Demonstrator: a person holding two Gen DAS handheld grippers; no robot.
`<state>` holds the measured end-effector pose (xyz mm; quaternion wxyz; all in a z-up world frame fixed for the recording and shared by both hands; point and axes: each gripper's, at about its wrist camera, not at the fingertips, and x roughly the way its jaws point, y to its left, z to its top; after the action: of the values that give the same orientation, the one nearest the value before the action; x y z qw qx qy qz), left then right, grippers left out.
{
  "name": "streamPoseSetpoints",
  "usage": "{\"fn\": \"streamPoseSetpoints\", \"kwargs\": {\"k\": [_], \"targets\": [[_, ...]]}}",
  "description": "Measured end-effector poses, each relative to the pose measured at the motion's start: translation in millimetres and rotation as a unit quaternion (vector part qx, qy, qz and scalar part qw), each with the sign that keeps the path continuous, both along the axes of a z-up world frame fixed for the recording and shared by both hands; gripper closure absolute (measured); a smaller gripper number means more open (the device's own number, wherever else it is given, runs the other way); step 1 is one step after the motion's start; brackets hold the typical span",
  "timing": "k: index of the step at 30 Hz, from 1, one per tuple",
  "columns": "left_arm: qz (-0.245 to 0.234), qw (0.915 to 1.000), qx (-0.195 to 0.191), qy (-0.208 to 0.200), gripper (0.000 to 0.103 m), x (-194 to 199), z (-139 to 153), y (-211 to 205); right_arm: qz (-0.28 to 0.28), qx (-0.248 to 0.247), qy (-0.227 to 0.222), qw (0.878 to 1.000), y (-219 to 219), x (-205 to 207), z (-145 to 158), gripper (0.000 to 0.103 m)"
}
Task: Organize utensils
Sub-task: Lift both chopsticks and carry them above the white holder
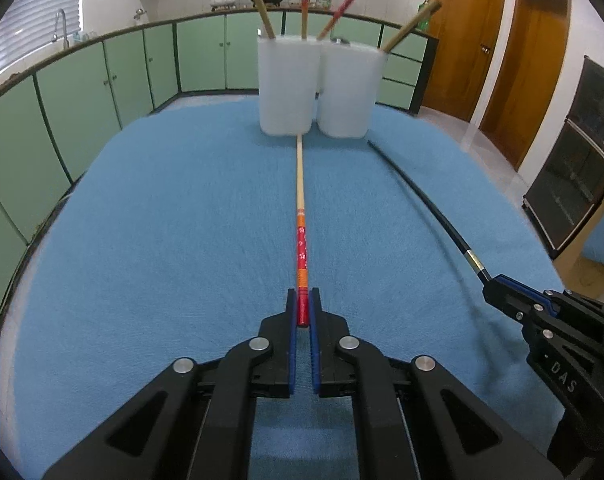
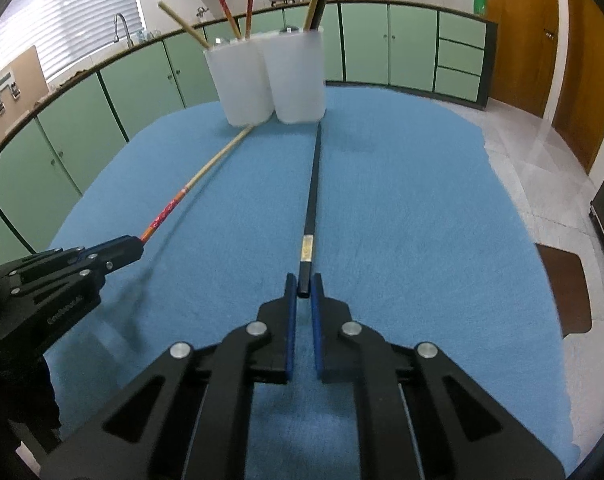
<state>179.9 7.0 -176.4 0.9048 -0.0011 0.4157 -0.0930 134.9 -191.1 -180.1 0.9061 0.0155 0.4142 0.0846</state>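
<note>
**Both tools clamped on chopsticks**

The left tool point(image 1: 303, 308) grips the red patterned end of a bamboo chopstick point(image 1: 300, 184); its pale tip reaches the base of the left frosted plastic holder point(image 1: 288, 84). The right tool point(image 2: 303, 286) pinches a slim black chopstick point(image 2: 312, 184) with a gold band, pointing at the right holder point(image 2: 298, 76). Holder contents are hidden below the rims. Only the right view shows the bare floor past the blue towel-covered bench point(image 2: 402, 208).

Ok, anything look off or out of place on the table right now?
Nothing stands out. Both white holders stand upright with chopsticks inside. The left gripper grips the red chopstick, the right gripper the black chopstick. No spill or damage visible.
</note>
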Motion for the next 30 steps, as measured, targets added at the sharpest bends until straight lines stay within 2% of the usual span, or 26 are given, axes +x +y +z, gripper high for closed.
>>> {"fn": "streamPoseSetpoints", "kwargs": {"k": [9, 18, 24, 30], "targets": [[0.004, 0.9985, -0.011, -0.054, 0.098, -11, 54, 14, -0.001, 0.003, -0.053, 0.999, -11, -2, 50, 0.097], [0.002, 0.9927, -0.023, -0.118, 0.098, -9, 112, 23, 0.011, 0.0, -0.098, 0.995, -19, 10, 102, 0.097], [-0.005, 0.9896, -0.022, -0.142, 0.098, -3, 133, 22, 0.029, 0.007, -0.111, 0.993, -16, 18, 133, 0.097], [-0.029, 0.9878, -0.018, -0.152, 0.098, 7, 154, 16, 0.059, 0.025, -0.1, 0.993, -8, 36, 159, 0.097]]}}
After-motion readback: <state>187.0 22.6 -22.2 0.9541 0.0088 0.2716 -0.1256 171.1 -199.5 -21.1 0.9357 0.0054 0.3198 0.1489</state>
